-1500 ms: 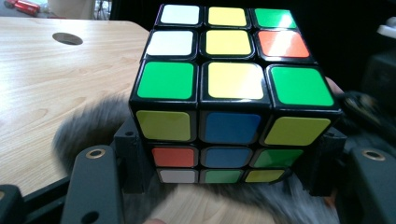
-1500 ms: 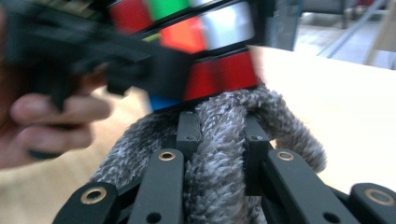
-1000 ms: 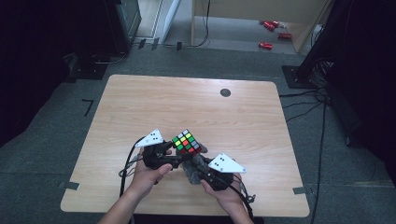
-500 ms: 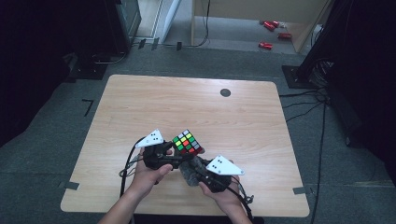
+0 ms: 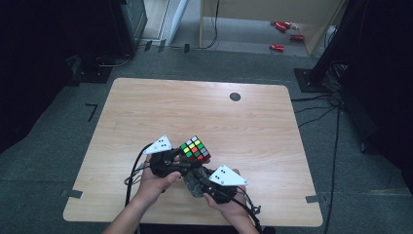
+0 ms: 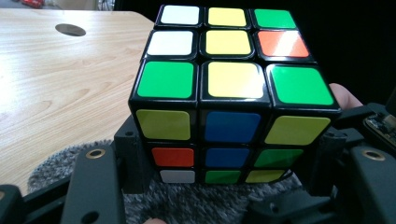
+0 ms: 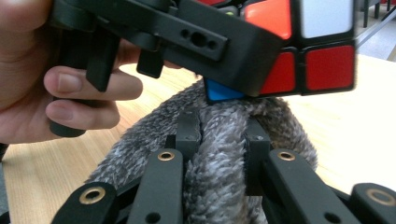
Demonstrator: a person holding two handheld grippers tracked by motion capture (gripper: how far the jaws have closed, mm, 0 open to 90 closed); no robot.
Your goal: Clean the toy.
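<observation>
Between left jaws: cube

Cube's lower rows hidden behind left claw and grey cloth, cube cut off by top edge in right gripper view, small red objects on the floor too small to tell
</observation>
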